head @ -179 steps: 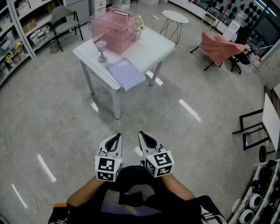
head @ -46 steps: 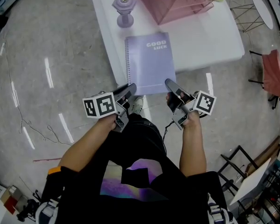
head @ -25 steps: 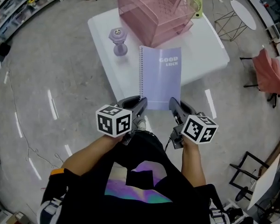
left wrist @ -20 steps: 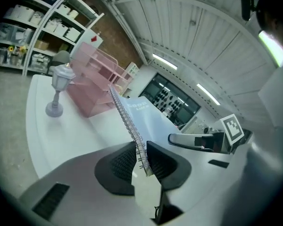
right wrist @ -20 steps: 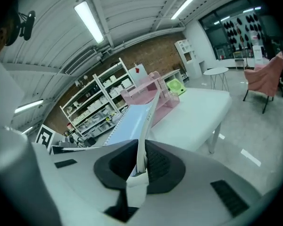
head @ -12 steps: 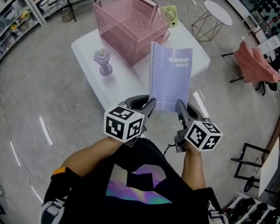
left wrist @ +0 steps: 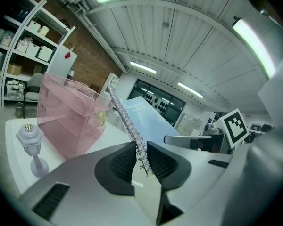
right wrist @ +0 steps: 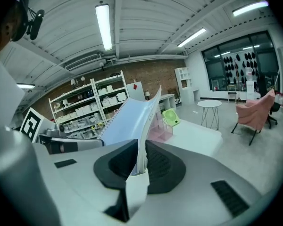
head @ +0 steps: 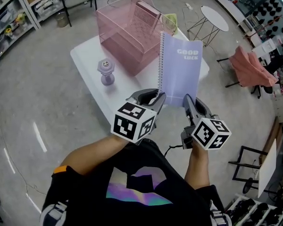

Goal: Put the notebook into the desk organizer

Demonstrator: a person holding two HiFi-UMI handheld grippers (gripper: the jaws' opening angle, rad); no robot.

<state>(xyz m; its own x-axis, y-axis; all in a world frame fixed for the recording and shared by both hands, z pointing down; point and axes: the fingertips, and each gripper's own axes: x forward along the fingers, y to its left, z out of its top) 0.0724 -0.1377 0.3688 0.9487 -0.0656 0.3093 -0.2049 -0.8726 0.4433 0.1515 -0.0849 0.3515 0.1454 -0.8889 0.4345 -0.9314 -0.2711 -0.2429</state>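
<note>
The lilac spiral notebook (head: 180,69) is lifted off the white table (head: 87,65) and stands nearly upright in the air. My left gripper (head: 158,98) is shut on its lower left corner at the wire spine (left wrist: 132,131). My right gripper (head: 186,100) is shut on its lower right corner (right wrist: 141,154). The pink mesh desk organizer (head: 127,29) stands on the table beyond the notebook, seen also in the left gripper view as the organizer (left wrist: 68,117) to the left of the spine. In the right gripper view the notebook (right wrist: 132,119) hides most of the organizer.
A lilac dumbbell-shaped ornament (head: 105,72) stands on the table left of the notebook. A small green fan (head: 169,19) sits behind the organizer. A round side table (head: 212,18) and a chair with pink cloth (head: 247,65) stand at the right; shelves (head: 19,8) line the left.
Both grippers have raised the notebook from flat on the table's near edge to nearly upright in the air. The view has swung, and the table now sits further away.
</note>
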